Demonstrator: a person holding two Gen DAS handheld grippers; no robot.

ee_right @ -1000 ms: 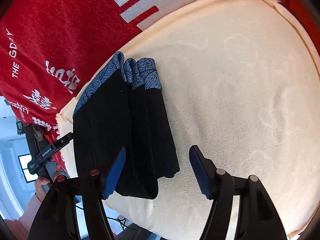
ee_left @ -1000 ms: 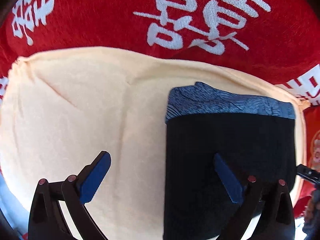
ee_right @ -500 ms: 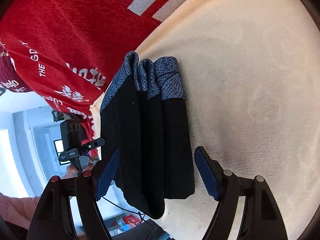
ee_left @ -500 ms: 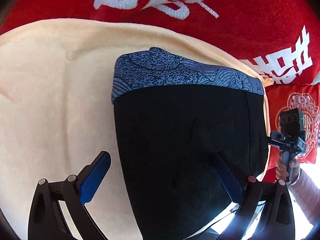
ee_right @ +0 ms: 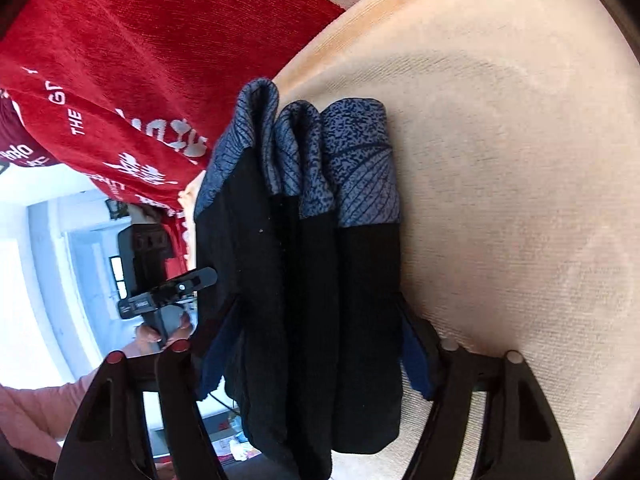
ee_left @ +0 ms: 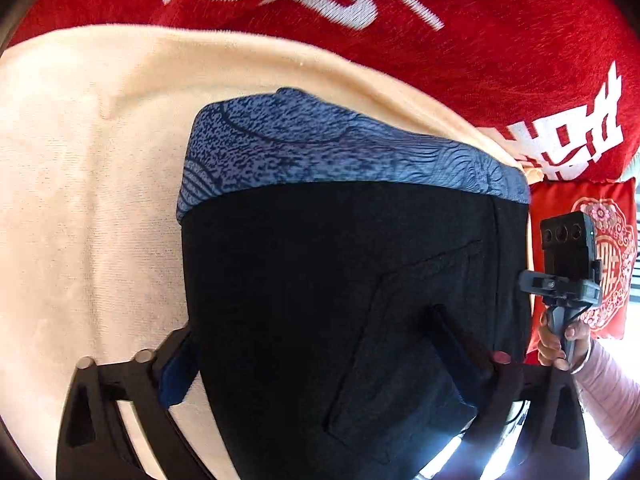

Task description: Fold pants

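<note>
Left wrist view: folded pants (ee_left: pixel 320 280) lie lengthwise between both closing grippers' jaws, left gripper (ee_left: pixel 320 364) and right gripper (ee_right: pixel 316 352), neither clamped yet.

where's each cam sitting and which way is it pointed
Left wrist: rides the left gripper, angled down at the folded pants on the cream cloth; both fingers straddle the pants, jaws closing; a hand holding the other rig shows at right.
Right wrist: rides the right gripper, looking along the pants' layered edge; jaws closing around it.
Shared: pants, cream cloth, red blanket.
</note>
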